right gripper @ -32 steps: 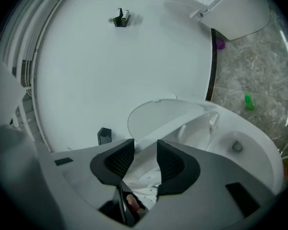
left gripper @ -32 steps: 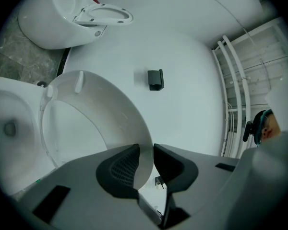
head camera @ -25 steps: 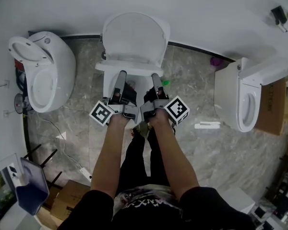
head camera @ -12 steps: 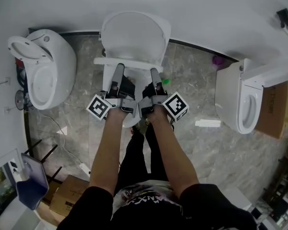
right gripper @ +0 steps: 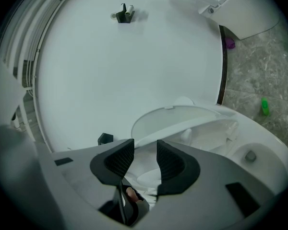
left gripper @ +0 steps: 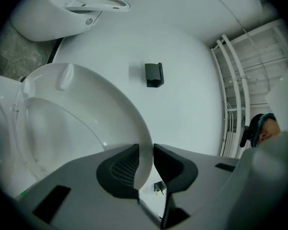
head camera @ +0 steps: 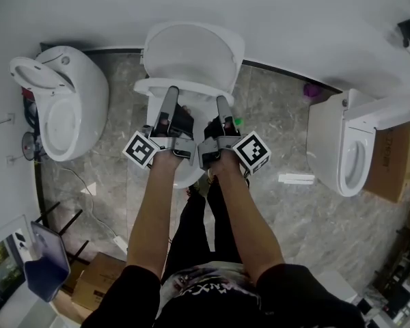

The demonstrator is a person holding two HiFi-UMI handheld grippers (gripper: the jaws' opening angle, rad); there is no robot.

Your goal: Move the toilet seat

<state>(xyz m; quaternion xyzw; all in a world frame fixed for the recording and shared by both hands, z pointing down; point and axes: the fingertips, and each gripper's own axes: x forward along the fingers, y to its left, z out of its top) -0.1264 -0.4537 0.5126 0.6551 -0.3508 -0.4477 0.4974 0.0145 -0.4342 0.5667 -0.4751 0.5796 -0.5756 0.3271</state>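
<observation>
While toilet seat [head camera: 195,89] hangs half raised, move unfinished, my left gripper [left gripper: 145,153] pinches its rim, right gripper [right gripper: 145,151] slightly apart, hold unclear

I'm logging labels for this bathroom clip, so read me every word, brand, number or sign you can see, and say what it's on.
Shirt print: white lettering, too blurred to read.
Cardboard box at the right: faint print down its side, too small to read.
Marker cubes: black-and-white square patterns only, no words.
Toilet seat: no marking visible.
</observation>
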